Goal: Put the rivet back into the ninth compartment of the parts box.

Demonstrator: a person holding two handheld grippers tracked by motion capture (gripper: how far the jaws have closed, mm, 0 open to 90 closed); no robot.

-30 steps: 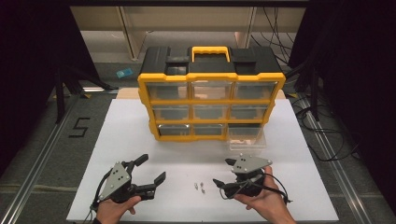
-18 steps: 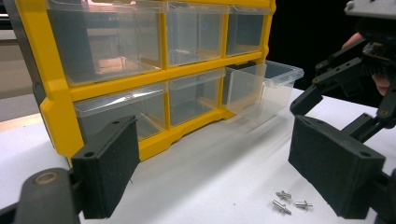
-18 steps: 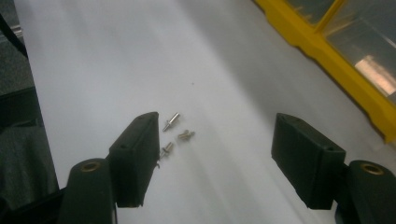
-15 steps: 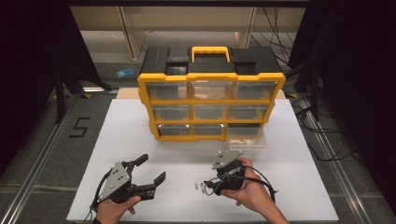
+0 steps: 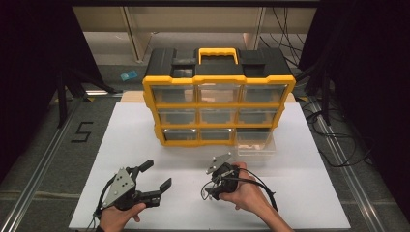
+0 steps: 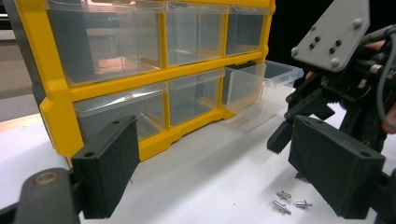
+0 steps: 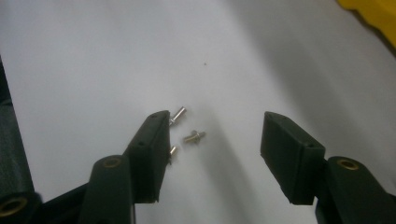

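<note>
Three small metal rivets (image 6: 289, 204) lie loose on the white table (image 5: 300, 193), near its front edge. My right gripper (image 7: 215, 121) hovers just over them, tilted down. It is open and its jaws have just been closing. One rivet (image 7: 194, 136) lies on the table between the jaws, untouched by the pads. Two more rivets (image 7: 177, 113) lie at the left jaw's edge. In the high view the right gripper (image 5: 208, 192) sits front centre. My left gripper (image 5: 157, 174) rests at the front left, open and holding nothing, aimed at the organizer.
A yellow and black organizer (image 5: 217, 104) with clear drawers stands at the table's middle back. Its bottom right drawer (image 5: 255, 142) is pulled out and looks empty. Cables trail off the table's right side (image 5: 338, 145).
My right gripper has moved left and down onto the rivets, and its jaws have narrowed. The left gripper has stayed where it was.
</note>
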